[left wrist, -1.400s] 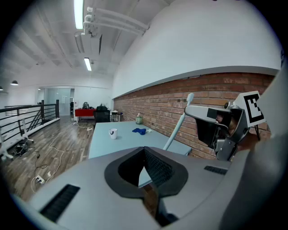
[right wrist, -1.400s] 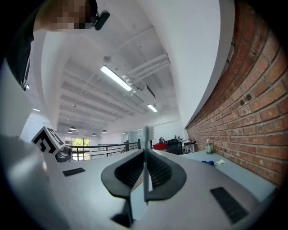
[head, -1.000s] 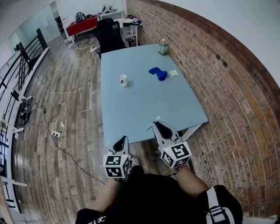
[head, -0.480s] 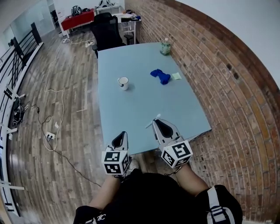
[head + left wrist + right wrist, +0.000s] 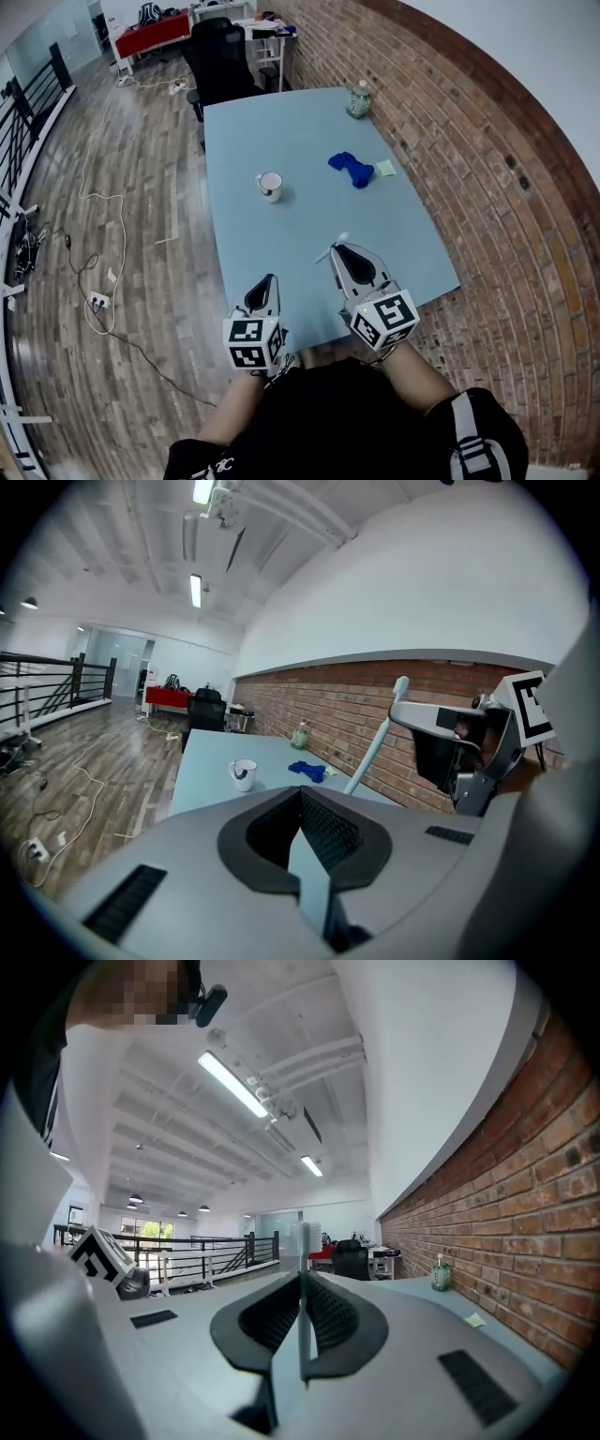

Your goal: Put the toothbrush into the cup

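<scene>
The white cup (image 5: 270, 186) stands upright on the light blue table (image 5: 281, 122), left of its middle. My right gripper (image 5: 337, 249) is over the table's near part, shut on the pale toothbrush (image 5: 330, 251), which sticks out crosswise from the tips. In the right gripper view the toothbrush (image 5: 300, 1251) stands upright between the closed jaws. In the left gripper view the cup (image 5: 243, 773) is far ahead, and the toothbrush (image 5: 375, 747) rises slanting at the right. My left gripper (image 5: 268, 280) hovers at the table's near edge, shut and holding nothing.
A crumpled blue cloth (image 5: 352, 170) and a small yellow-green note (image 5: 385, 168) lie right of the cup. A green bottle (image 5: 357, 99) stands at the far right corner by the brick wall. A black office chair (image 5: 217, 66) sits behind the table's far end.
Both grippers have moved forward from below the near edge to over the table, nearer the cup. The right one still grips the toothbrush.
</scene>
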